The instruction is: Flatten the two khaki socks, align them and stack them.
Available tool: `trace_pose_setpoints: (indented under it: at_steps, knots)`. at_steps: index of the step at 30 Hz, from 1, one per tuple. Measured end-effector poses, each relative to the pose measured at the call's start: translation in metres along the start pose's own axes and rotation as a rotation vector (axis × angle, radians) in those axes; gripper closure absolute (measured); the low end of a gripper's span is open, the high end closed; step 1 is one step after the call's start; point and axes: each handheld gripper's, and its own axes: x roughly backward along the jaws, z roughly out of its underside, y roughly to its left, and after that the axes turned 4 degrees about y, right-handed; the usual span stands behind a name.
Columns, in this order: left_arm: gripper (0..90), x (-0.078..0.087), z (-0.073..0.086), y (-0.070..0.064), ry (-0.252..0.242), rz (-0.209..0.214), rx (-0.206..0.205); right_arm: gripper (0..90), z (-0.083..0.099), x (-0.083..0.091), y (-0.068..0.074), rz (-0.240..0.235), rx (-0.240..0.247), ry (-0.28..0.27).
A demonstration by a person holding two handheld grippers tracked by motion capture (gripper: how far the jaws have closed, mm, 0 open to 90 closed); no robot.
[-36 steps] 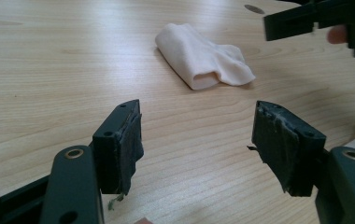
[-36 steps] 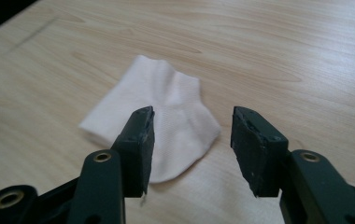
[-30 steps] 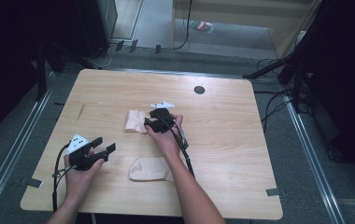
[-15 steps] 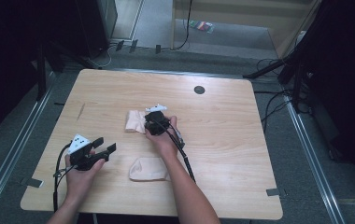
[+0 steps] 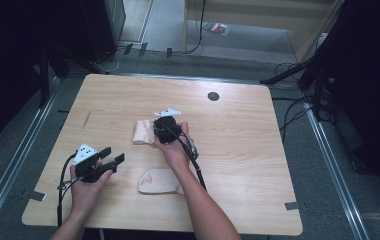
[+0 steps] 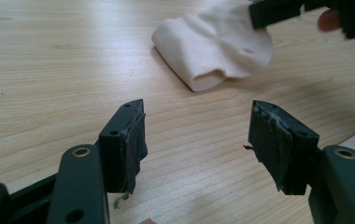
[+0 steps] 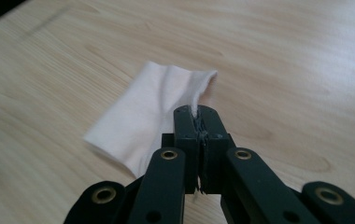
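Two socks (image 5: 143, 131) (image 5: 159, 181) lie on one table (image 5: 248, 150).

A second pale cloth (image 5: 159, 181) is lying flat near my edge of the wooden table (image 5: 238, 150). A small dark round hole (image 5: 213, 96) is sitting toward the far side, and cables (image 5: 298, 107) are trailing across the grey floor (image 5: 338, 165) beyond.

The 2 socks, the folded sock (image 5: 142, 132) and the flat sock (image 5: 159, 181), are pale peach and plain. The table (image 5: 243, 150) is light wood with fine grain. Both grippers have black jaws.
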Motion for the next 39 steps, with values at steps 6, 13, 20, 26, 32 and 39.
trace_pose_setpoints:
  at_steps: [6, 13, 20, 26, 32, 39]
  knots:
    - [39.7, 0.001, 0.0, 0.0, -0.014, -0.003, 0.002, 88.6, -0.025, 0.034, 0.03, -0.085, 0.08, -0.083]
    - [41.7, 0.005, 0.002, 0.003, -0.059, 0.009, 0.029, 88.6, -0.034, 0.085, 0.019, -0.178, 0.044, -0.17]
    - [43.9, 0.005, 0.002, 0.005, -0.054, 0.02, 0.036, 88.2, 0.019, 0.072, -0.038, -0.141, -0.037, -0.028]
    - [47.4, 0.002, 0.0, 0.004, -0.035, 0.026, 0.034, 68.5, 0.062, 0.049, -0.094, 0.023, -0.095, 0.019]
    - [52.8, -0.01, -0.017, 0.005, -0.008, 0.042, 0.114, 56.6, 0.073, 0.064, -0.107, 0.083, -0.19, -0.076]
    - [57.7, -0.043, -0.045, -0.011, 0.032, 0.05, 0.019, 59.4, 0.075, 0.059, -0.098, 0.076, -0.14, -0.043]
